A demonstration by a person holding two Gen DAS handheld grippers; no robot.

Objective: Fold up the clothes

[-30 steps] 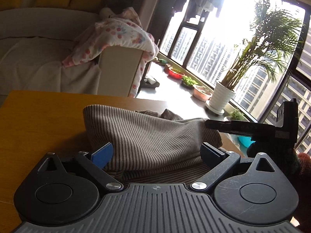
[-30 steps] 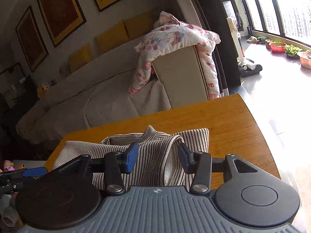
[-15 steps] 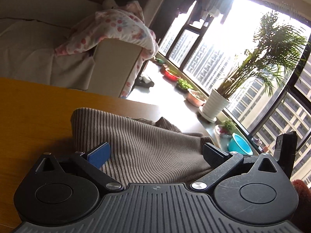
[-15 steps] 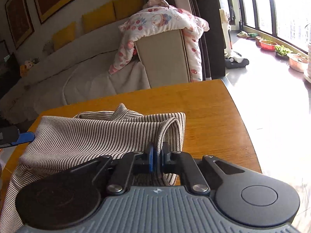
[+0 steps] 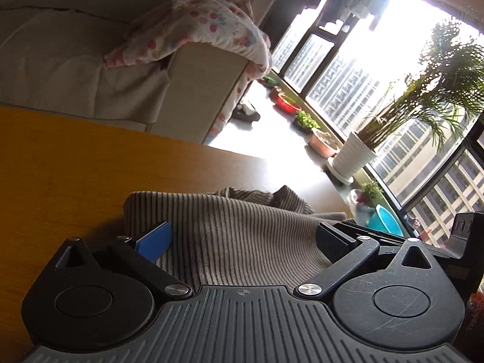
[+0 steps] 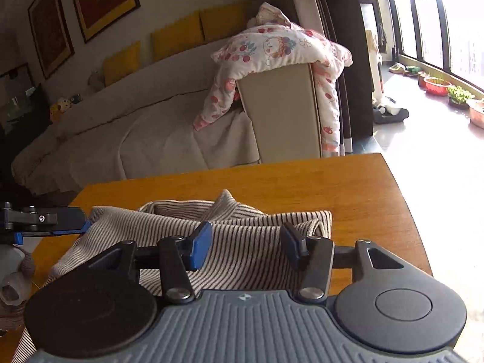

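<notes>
A striped brown-and-white garment point(image 5: 242, 230) lies bunched on the wooden table point(image 5: 60, 166), with a folded layer on top. My left gripper point(image 5: 242, 239) is open, its fingers spread wide over the cloth's left part. In the right wrist view the garment point(image 6: 242, 242) lies in front of my right gripper point(image 6: 245, 245), which is open with its fingers apart over the folded right edge. The left gripper's finger point(image 6: 51, 220) shows at the far left, at the cloth's left edge.
The table's right edge point(image 6: 405, 211) drops to a sunlit floor. Beyond the far edge stands a beige sofa point(image 6: 151, 127) with a flowered quilt point(image 6: 272, 48). Potted plants point(image 5: 357, 157) and bowls line the window.
My right gripper, shut on the garment's folded edge half a second ago, has opened and let it go. The left gripper stayed open and tilted, moving slightly over the cloth.
</notes>
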